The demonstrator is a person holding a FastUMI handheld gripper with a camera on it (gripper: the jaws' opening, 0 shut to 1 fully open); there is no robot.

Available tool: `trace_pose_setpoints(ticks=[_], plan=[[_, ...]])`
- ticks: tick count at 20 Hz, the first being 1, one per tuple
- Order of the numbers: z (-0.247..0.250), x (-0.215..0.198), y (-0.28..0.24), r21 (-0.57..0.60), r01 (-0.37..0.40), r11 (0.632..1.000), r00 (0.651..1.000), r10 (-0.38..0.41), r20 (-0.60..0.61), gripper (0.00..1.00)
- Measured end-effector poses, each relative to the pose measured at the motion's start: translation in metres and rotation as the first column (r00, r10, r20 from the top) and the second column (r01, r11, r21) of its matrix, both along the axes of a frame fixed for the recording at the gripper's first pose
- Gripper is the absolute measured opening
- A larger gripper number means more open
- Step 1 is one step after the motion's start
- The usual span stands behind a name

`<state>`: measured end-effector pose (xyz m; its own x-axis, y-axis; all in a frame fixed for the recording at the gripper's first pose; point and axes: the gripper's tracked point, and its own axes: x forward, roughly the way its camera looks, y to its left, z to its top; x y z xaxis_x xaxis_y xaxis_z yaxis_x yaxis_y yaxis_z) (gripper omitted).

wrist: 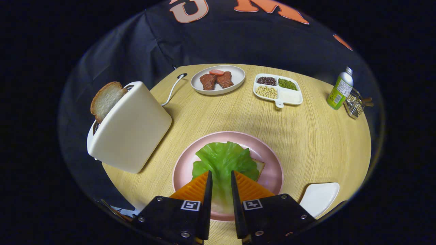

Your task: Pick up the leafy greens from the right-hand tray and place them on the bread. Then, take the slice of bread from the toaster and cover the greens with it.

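The gripper [221,177] hangs over a round, pale wood-grain table [306,136], its 2 fingers a narrow gap apart, the leafy greens [223,158] showing between and just ahead of them. The greens lie on bread [259,165] on a pink plate [272,160]. Ahead to the left, a white toaster [131,129] holds 1 slice of bread [105,98]. Far beyond the fingers sit a plate of meat [218,80] and a divided dish [277,89]. Dark cloth walls the booth behind.
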<state>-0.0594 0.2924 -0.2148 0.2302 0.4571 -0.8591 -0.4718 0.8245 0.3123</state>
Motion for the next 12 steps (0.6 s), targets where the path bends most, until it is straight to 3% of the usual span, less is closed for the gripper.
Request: trace_pose_setpoints(ticks=[8,12], plan=[[0.063,0.008,0.037,0.110,-0.012,0.994,1.000,0.009,0.021,0.72],[0.102,0.013,0.067,0.189,-0.034,0.981,0.999,0.032,0.012,0.85]])
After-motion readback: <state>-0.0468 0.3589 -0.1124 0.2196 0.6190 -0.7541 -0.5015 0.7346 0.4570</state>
